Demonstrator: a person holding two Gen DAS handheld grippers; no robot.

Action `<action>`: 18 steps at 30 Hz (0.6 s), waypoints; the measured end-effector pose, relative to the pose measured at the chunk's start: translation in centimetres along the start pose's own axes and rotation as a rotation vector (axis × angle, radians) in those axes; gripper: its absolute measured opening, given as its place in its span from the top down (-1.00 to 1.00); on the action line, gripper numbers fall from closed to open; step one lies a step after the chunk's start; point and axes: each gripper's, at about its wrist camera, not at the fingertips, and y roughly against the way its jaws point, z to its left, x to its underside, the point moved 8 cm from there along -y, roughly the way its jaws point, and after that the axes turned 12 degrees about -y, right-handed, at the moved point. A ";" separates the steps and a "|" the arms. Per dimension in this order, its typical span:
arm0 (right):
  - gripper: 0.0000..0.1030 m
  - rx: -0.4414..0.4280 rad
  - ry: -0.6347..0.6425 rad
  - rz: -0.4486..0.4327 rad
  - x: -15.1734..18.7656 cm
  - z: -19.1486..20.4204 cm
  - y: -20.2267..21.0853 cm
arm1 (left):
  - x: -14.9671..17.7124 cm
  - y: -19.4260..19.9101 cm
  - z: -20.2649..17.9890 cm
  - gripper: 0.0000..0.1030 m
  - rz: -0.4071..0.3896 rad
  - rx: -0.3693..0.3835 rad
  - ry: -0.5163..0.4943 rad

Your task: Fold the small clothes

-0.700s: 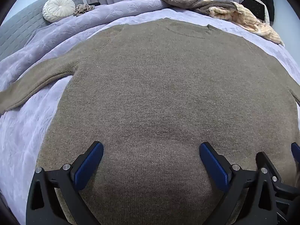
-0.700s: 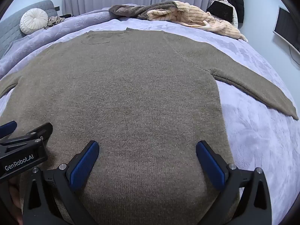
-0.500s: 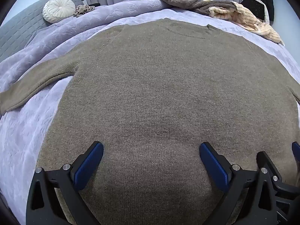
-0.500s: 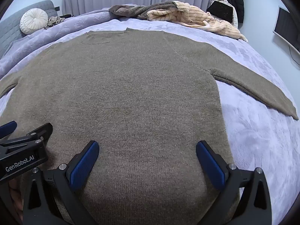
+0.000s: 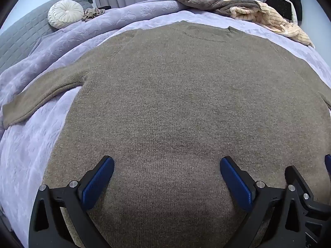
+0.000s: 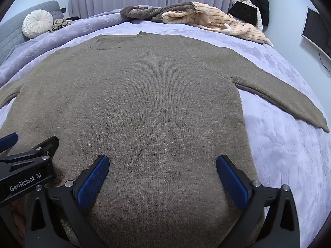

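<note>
Status: nothing folded yet, as far as I can see. The brown sweater (image 5: pixel 175 103) lies flat and fully spread on the bed (image 5: pixel 26 144), neckline at the far end, hem nearest you. Left sleeve (image 5: pixel 41 97) is stretched out to the side over the lilac cover; right sleeve (image 6: pixel 289 99) is the same on the other side. No creases or turned-over edges visible, so the spreading-out looks done and every fold is still to come.

Your left tongs (image 5: pixel 166 177) are spread wide with nothing between the pads, hovering low over the hem area. Right tongs (image 6: pixel 162 175) are also wide apart and empty, just beside the left pair, over the same end of the sweater. I can't tell whether either pair touches the knit.

Left to do, my read: sleeves in, sides in, then hem up toward the neck. A pile of other clothes (image 6: pixel 196 18) sits at the far edge of the bed, unfolded, so probably more items after this one.
</note>
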 end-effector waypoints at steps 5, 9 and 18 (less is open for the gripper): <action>-1.00 -0.001 0.000 0.000 0.0 0.0 0.0 | -0.1 -0.1 0.1 -1.00 -0.002 -0.002 -0.001; -1.00 -0.001 -0.001 -0.001 0.0 0.0 0.1 | 0.0 0.0 -0.1 -1.00 -0.008 0.000 0.001; -1.00 -0.001 -0.001 -0.001 0.0 0.1 0.1 | 0.0 0.1 -0.2 -1.00 -0.006 -0.008 -0.007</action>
